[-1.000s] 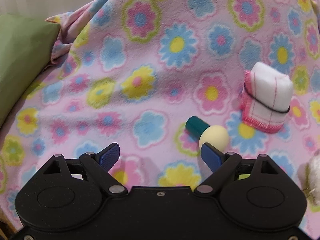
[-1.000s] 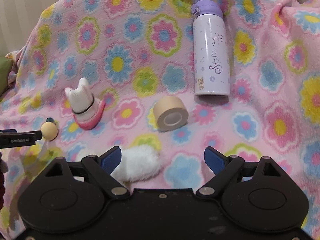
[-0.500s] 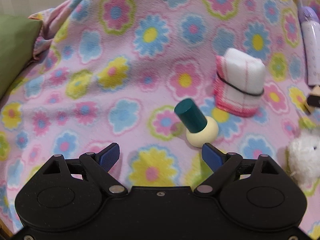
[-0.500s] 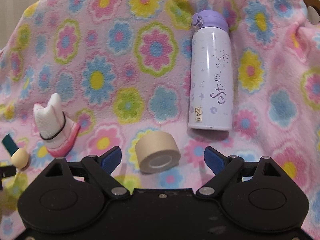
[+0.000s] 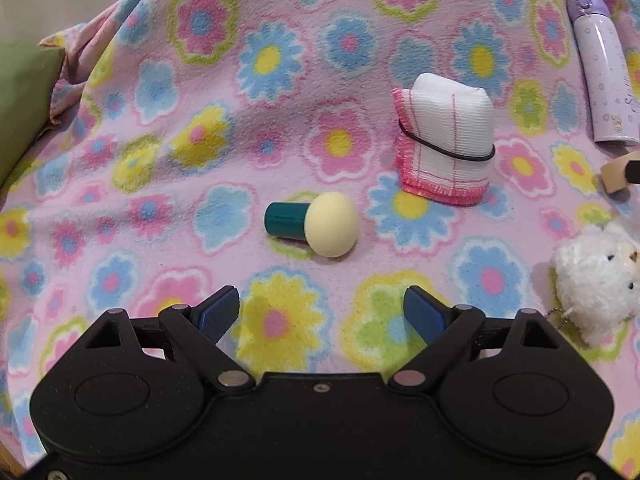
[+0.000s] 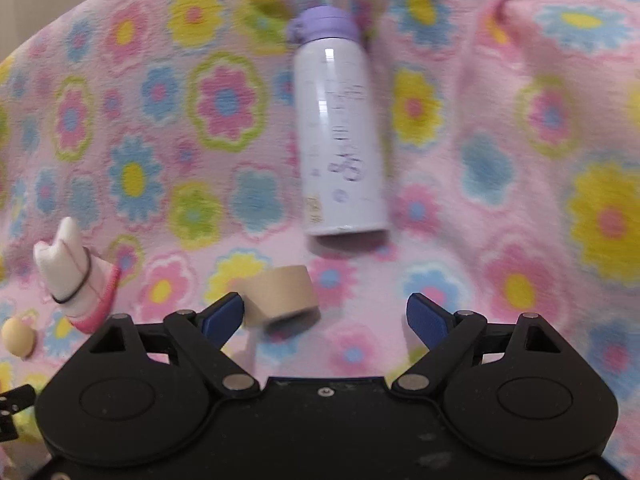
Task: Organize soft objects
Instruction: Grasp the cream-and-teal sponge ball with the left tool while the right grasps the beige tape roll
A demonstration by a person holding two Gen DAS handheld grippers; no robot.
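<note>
Your left hand-held gripper point(image 5: 322, 312) hangs released over the flowered blanket point(image 5: 280, 80), jaws wide with only fleece between them. Just ahead of it lies the makeup sponge point(image 5: 312, 224) on its side, teal handle pointing left and cream dome toward you. Off to the right edge sits the white plush toy point(image 5: 596, 284), apart from the sponge. Farther on, the rolled white cloth point(image 5: 444, 144) with pink trim stands bound by a black band. Your right hand-held gripper point(image 6: 324, 318) is also empty-handed, its jaws closing a little; the beige tape roll point(image 6: 280, 294) lies just past the left blue pad point(image 6: 222, 318), and you cannot tell from this blurred view whether they touch. Beyond the tape, the lilac bottle point(image 6: 340, 140) lies flat with its purple cap pointing away from you. A green cushion point(image 5: 24, 100) shows at the far left.
</note>
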